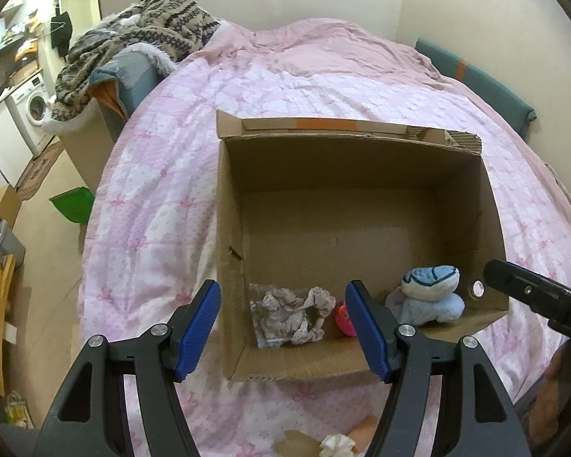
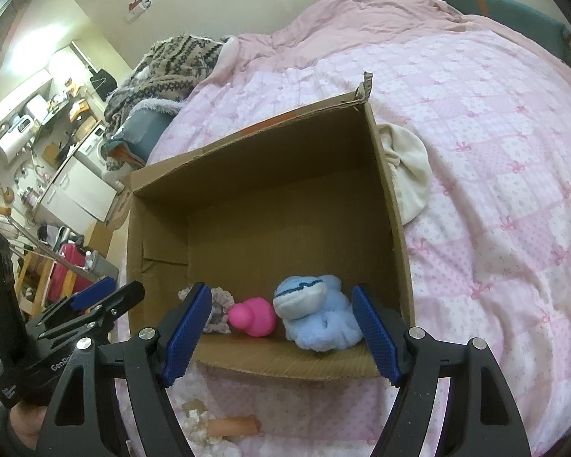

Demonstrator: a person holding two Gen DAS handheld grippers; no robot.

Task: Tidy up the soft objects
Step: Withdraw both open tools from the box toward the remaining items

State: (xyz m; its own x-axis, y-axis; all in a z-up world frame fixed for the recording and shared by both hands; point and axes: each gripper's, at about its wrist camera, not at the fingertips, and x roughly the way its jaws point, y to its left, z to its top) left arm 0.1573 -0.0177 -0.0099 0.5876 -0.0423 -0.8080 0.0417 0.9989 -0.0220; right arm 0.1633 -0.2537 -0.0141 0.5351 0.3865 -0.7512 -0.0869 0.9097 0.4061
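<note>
Both grippers (image 1: 283, 329) (image 2: 281, 329) gape empty over the box (image 1: 361, 175)

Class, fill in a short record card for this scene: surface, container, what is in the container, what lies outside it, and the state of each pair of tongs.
surface: bed with a pink quilt
container: open cardboard box on the bed
in box: grey scrunchies, pink toy, blue plush, all along the near wall
outside box: cream cloth beside its right wall; small items on the quilt in front
left tongs: open, empty
right tongs: open, empty
</note>
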